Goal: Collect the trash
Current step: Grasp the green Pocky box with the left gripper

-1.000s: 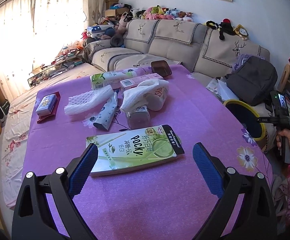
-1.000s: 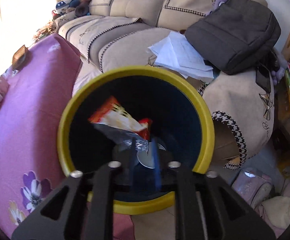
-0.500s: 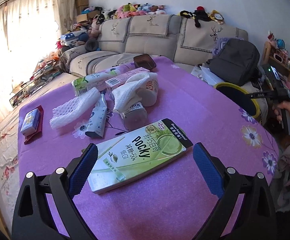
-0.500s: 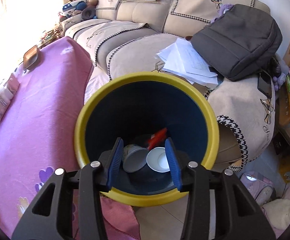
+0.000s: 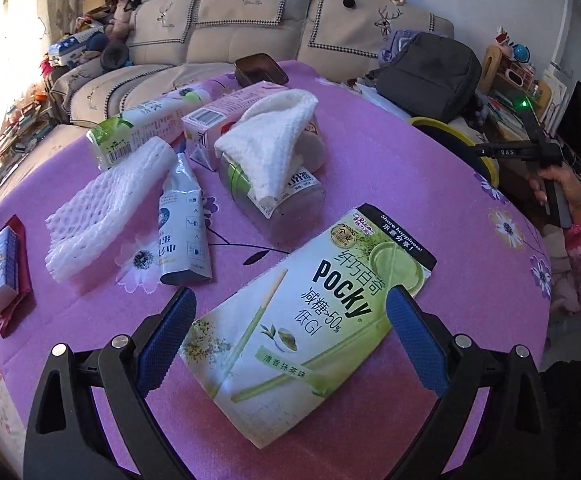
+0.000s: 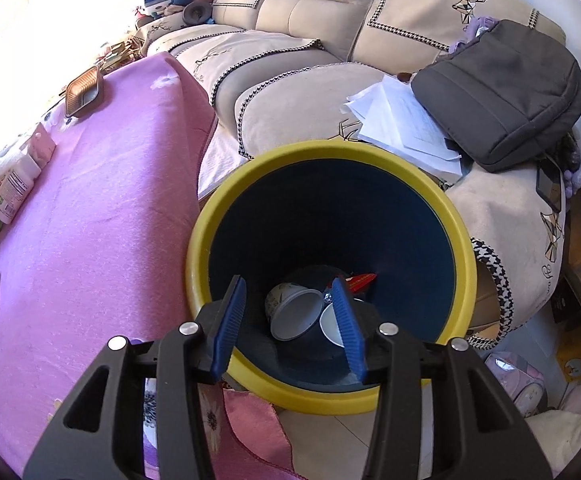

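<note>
A: Count on the purple tablecloth (image 5: pixel 390 184)?
B: One green Pocky box (image 5: pixel 310 320), flat, nearest the left gripper (image 5: pixel 290 340). Behind it: one white foam net (image 5: pixel 102 208), one squashed white-and-blue carton (image 5: pixel 184 232), one clear jar (image 5: pixel 274 192) with a white net sleeve (image 5: pixel 270 140) draped over it, one green-and-white carton (image 5: pixel 142 128), one pink carton (image 5: pixel 230 116), one brown tray (image 5: pixel 260 68) at the far edge. One small blue-and-white box (image 5: pixel 0 264) on a red wrapper, far left.
A: Legible writing?
B: "POCKY", "50%", "GI", "Share happiness!" on the green box. Other labels too small.
A: Left gripper?
B: Jaws spread wide, nothing between them, straddling the near end of the Pocky box; contact cannot be told.
A: Right gripper (image 6: pixel 290 320)?
B: Jaws parted, holding nothing, over the yellow-rimmed bin (image 6: pixel 462 248) beside the table.
A: Bin contents?
B: Two white cups (image 6: pixel 294 312), one red wrapper (image 6: pixel 360 280).
A: Sofa?
B: One grey bag (image 6: pixel 502 92), loose papers (image 6: pixel 402 124) beneath.
</note>
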`<state>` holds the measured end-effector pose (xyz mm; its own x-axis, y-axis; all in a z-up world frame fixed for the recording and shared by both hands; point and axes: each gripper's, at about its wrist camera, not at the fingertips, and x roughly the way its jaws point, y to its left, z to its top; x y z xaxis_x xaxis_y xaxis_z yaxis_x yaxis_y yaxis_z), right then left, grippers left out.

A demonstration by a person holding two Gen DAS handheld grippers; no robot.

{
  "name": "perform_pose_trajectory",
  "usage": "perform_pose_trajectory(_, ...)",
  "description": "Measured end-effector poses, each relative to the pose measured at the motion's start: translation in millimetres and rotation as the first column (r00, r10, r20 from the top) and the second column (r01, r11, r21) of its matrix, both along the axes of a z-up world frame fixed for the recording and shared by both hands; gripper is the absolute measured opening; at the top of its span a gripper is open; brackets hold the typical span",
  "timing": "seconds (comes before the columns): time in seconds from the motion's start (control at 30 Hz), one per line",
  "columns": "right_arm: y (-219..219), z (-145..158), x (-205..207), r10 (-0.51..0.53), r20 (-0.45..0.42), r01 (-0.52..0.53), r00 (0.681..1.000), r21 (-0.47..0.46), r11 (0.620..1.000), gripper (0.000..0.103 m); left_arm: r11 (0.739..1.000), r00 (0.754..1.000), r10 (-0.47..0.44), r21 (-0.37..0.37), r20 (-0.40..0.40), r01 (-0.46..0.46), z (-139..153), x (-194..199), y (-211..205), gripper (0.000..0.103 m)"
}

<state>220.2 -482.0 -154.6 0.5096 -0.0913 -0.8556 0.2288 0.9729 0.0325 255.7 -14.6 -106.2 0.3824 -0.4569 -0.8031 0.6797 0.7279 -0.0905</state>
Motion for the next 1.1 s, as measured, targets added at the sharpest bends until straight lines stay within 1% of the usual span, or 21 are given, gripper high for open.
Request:
perform_pose_trajectory(0.1, 1.2, -1.5, 1.0, 0.007, -0.008, -0.007, 1.0, 0.001, 1.0, 0.044, 0.999, 0.999, -0.029, 0.026, -0.03, 0.029, -8.0, 10.1, -3.1, 0.095)
perform_pose_trajectory(0.2, 2.0, -2.3, 1.2, 0.014, -0.014, -0.014, 1.0, 0.001, 1.0, 0.045, 0.997, 0.995, -0.047, 0.052, -0.089, 0.052, -18.6, 20.8, -2.7, 0.095)
perform_pose_trajectory(0.27, 1.5, -1.7, 0.2, 0.016, -0.012, -0.016, 1.0, 0.004, 1.0, 0.045, 0.997, 0.989, -0.066, 0.04, -0.135, 0.072, -21.4, 23.4, -0.3, 0.096)
perform_pose_trajectory(0.33, 1.0, -0.9, -0.9, 0.018, -0.008, -0.018, 1.0, 0.007, 1.0, 0.045, 0.996, 0.984, -0.076, 0.042, -0.159, 0.084, -22.0, 19.6, 1.7, 0.096)
perform_pose_trajectory(0.4, 1.4, -1.0, -1.9, 0.021, -0.006, -0.021, 1.0, 0.01, 1.0, 0.048, 0.993, 0.977, -0.102, 0.048, -0.186, 0.112, -22.4, 5.8, 1.7, 0.096)
perform_pose_trajectory(0.5, 1.7, -2.6, -2.8, 0.026, -0.002, -0.026, 1.0, 0.018, 0.999, 0.048, 0.984, 0.962, -0.152, 0.058, -0.225, 0.169, -24.0, -29.6, -3.1, 0.096)
perform_pose_trajectory(0.6, 2.7, -5.5, -2.0, 0.033, -0.002, -0.033, 0.999, 0.027, 0.999, 0.048, 0.976, 0.951, -0.197, 0.05, -0.238, 0.214, -22.7, -70.0, -16.5, 0.096)
perform_pose_trajectory(0.63, 3.3, -5.9, -1.9, 0.036, -0.001, -0.036, 0.999, 0.031, 0.999, 0.048, 0.976, 0.952, -0.193, 0.051, -0.236, 0.21, -22.4, -78.7, -21.5, 0.096)
perform_pose_trajectory(0.67, 3.8, -5.6, -2.4, 0.039, 0.004, -0.039, 0.999, 0.036, 0.999, 0.048, 0.979, 0.958, -0.173, 0.067, -0.227, 0.193, -22.7, -85.1, -26.1, 0.096)
perform_pose_trajectory(0.7, 4.3, -5.2, -2.8, 0.041, 0.008, -0.041, 0.999, 0.04, 0.998, 0.048, 0.983, 0.971, -0.132, 0.103, -0.202, 0.155, -22.4, -89.2, -31.8, 0.096)
perform_pose_trajectory(0.77, 6.1, -3.4, -4.8, 0.046, 0.019, -0.047, 0.999, 0.048, 0.998, 0.048, 0.986, 0.988, -0.023, 0.159, -0.153, 0.047, -22.0, -88.7, -40.6, 0.096)
perform_pose_trajectory(0.8, 6.9, -1.9, -6.3, 0.05, 0.024, -0.051, 0.998, 0.05, 0.997, 0.048, 0.987, 0.989, 0.014, 0.159, -0.146, 0.009, -21.1, -87.4, -42.8, 0.096)
perform_pose_trajectory(0.83, 7.3, -0.7, -8.0, 0.053, 0.028, -0.054, 0.998, 0.051, 0.997, 0.048, 0.987, 0.989, 0.053, 0.156, -0.138, -0.031, -19.5, -86.5, -46.0, 0.096)
perform_pose_trajectory(0.9, 6.4, 1.4, -11.3, 0.054, 0.034, -0.056, 0.998, 0.052, 0.997, 0.048, 0.977, 0.985, 0.133, 0.184, -0.106, -0.112, -17.4, -84.1, -54.2, 0.096)
perform_pose_trajectory(0.93, 5.2, 2.4, -12.8, 0.053, 0.038, -0.055, 0.998, 0.055, 0.997, 0.048, 0.973, 0.983, 0.154, 0.187, -0.099, -0.134, -17.1, -83.4, -57.1, 0.096)
perform_pose_trajectory(1.0, 2.3, 3.6, -15.6, 0.047, 0.045, -0.05, 0.998, 0.058, 0.997, 0.048, 0.958, 0.972, 0.218, 0.209, -0.085, -0.197, -18.2, -80.8, -62.0, 0.096)
perform_pose_trajectory(1.1, -1.1, 3.7, -19.3, 0.045, 0.048, -0.048, 0.998, 0.064, 0.997, 0.048, 0.95, 0.966, 0.244, 0.22, -0.086, -0.22, -21.7, -75.5, -68.3, 0.096)
